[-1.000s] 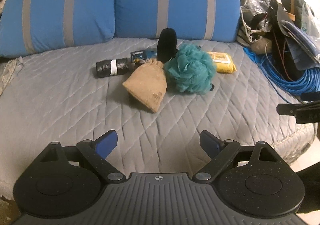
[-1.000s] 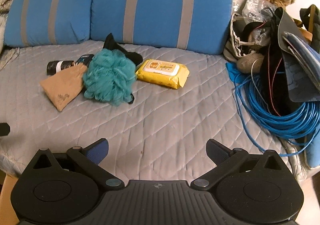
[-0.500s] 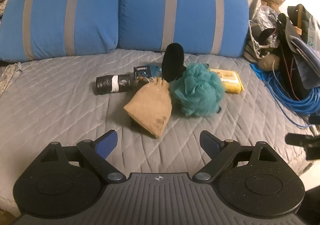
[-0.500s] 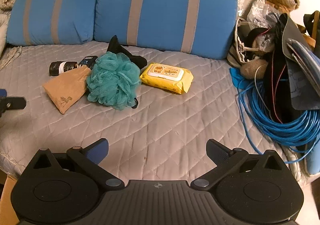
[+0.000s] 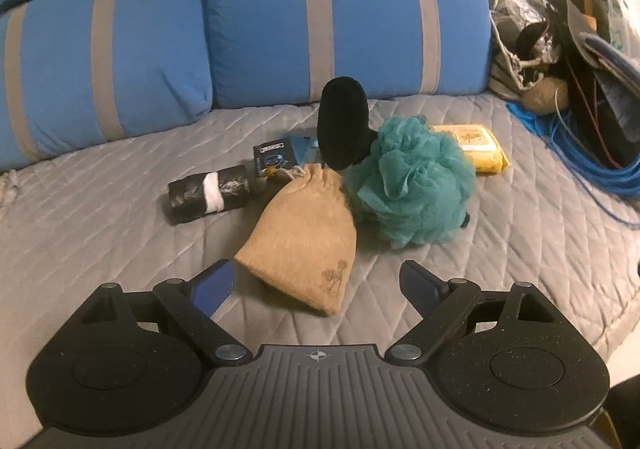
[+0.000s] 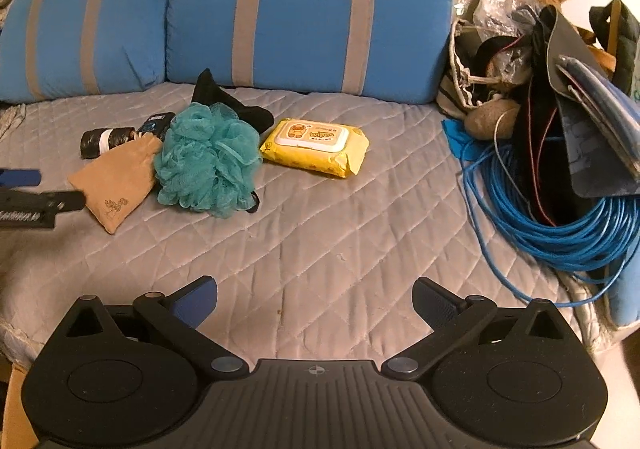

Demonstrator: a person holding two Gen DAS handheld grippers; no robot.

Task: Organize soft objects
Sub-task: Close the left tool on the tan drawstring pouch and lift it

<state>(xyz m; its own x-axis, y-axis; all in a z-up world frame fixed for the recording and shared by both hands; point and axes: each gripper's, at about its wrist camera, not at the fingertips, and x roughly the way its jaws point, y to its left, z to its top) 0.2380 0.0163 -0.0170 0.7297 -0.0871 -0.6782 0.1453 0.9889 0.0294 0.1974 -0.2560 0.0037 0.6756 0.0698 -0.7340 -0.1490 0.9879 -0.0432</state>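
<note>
Grippers, left (image 5: 316,281) and right (image 6: 315,299), gape empty; teal loofah (image 5: 410,185) half-hides black sock (image 5: 342,129).

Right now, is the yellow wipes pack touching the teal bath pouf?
No, a strip of grey quilt separates the wipes pack from the pouf.

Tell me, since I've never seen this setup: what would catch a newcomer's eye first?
Probably the teal bath pouf in the middle of the grey quilted bed, beside a tan drawstring pouch and a yellow wipes pack. Behind them stand two blue striped pillows, and a blue cable coil sprawls at the right edge.
</note>
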